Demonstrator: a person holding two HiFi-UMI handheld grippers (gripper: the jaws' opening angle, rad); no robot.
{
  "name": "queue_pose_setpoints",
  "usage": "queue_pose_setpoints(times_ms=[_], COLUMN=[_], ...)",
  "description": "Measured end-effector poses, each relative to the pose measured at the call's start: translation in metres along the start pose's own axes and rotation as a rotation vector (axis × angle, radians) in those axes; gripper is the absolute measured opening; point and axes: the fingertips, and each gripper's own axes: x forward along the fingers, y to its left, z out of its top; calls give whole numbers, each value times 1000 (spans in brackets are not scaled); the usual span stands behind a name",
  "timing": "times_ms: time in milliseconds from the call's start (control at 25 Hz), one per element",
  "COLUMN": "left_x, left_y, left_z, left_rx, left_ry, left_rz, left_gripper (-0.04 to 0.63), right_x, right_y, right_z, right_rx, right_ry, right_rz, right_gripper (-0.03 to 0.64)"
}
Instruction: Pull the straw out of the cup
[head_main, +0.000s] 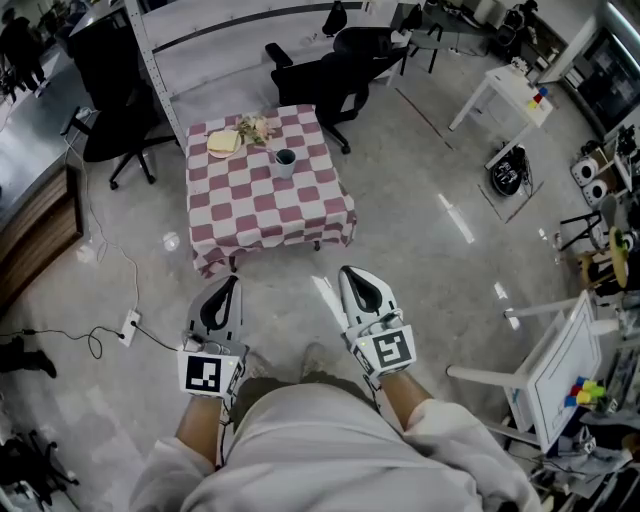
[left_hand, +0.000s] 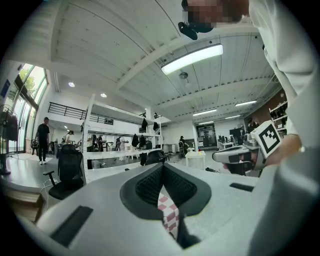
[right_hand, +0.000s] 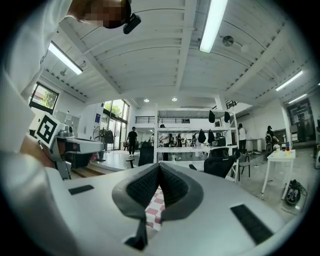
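Observation:
A small dark cup (head_main: 285, 161) stands near the far middle of a table with a red-and-white checked cloth (head_main: 265, 205). Whether a straw is in it I cannot make out at this distance. Both grippers are held level in front of the person, well short of the table. The left gripper (head_main: 231, 284) (left_hand: 162, 168) has its jaws together with nothing in them. The right gripper (head_main: 349, 274) (right_hand: 159, 167) is also shut and empty. Through the slit below each pair of pads a strip of the checked cloth (left_hand: 168, 214) (right_hand: 154, 209) shows.
A plate with yellow food (head_main: 224, 143) and a brownish bunch (head_main: 256, 129) sit at the table's far edge. Black office chairs (head_main: 335, 72) (head_main: 112, 110) stand behind it. A power strip (head_main: 129, 326) with cables lies on the floor at the left, a white chair (head_main: 545, 375) at the right.

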Motion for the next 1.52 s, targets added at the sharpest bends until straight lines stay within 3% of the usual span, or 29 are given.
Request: queue_pose_setpoints(times_ms=[400, 840, 1120, 1520], left_x=[10, 23, 48, 111], left_y=[-5, -7, 14, 70], left_z=[-5, -9, -14, -25], left_rx=[2, -1, -6, -10], left_ry=[6, 2, -2, 4], left_rz=[21, 101, 72, -23], left_gripper=[3, 3, 3, 5], right_x=[-1, 8, 36, 104], right_y=[-10, -33, -34, -50], right_z=[-8, -14, -19, -19], right_rx=[20, 1, -2, -10], right_ry=[-8, 3, 20, 35], right_rz=[28, 97, 87, -6], right_gripper=[5, 5, 5, 5])
